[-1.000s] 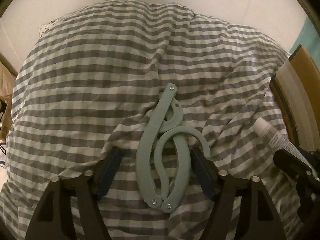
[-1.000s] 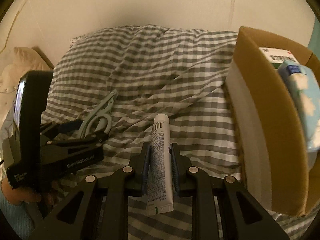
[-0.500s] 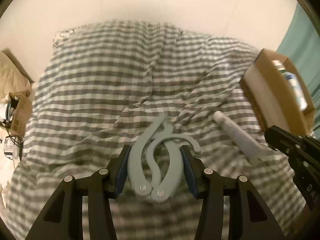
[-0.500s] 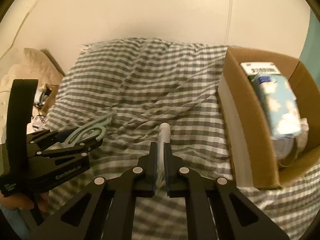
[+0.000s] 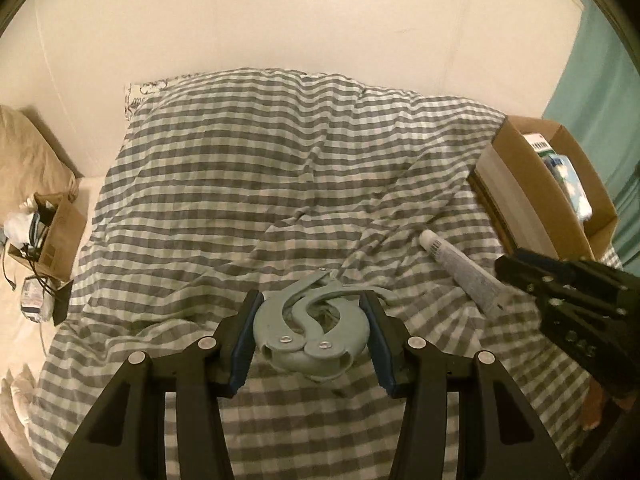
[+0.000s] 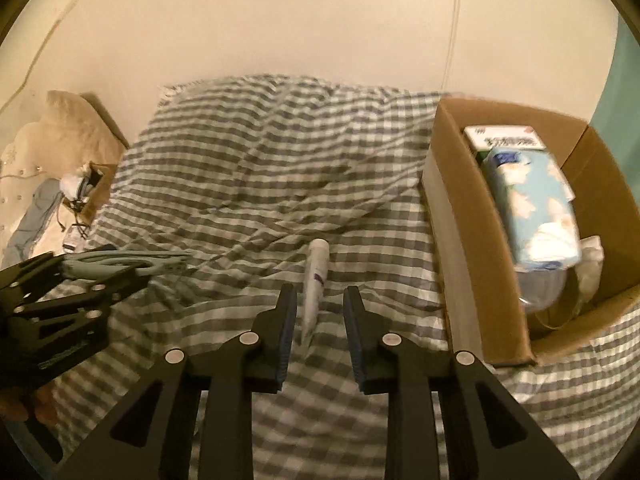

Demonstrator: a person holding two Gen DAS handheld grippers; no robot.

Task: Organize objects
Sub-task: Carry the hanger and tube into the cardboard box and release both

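A pale green folded hanger (image 5: 312, 336) is clamped between the blue pads of my left gripper (image 5: 310, 300), lifted off the checked bed cover (image 5: 240, 200). From the right wrist the hanger (image 6: 120, 262) and left gripper (image 6: 132, 276) show at far left. My right gripper (image 6: 319, 294) is opening; the white tube (image 6: 316, 268) lies in the gap and neither pad presses it. In the left wrist view the tube (image 5: 460, 268) slants on the cover just before the right gripper (image 5: 508, 268).
An open cardboard box (image 6: 460, 208) stands on the bed at right, holding a blue tissue pack (image 6: 532, 208) and a white carton (image 6: 504, 138). A small box of cables (image 5: 56, 232) sits on the floor left. A teal curtain (image 5: 600, 80) hangs far right.
The left gripper closed on the hanger and raised it off the bed. The right gripper closed on the tube, rose, and its jaws have now parted from it.
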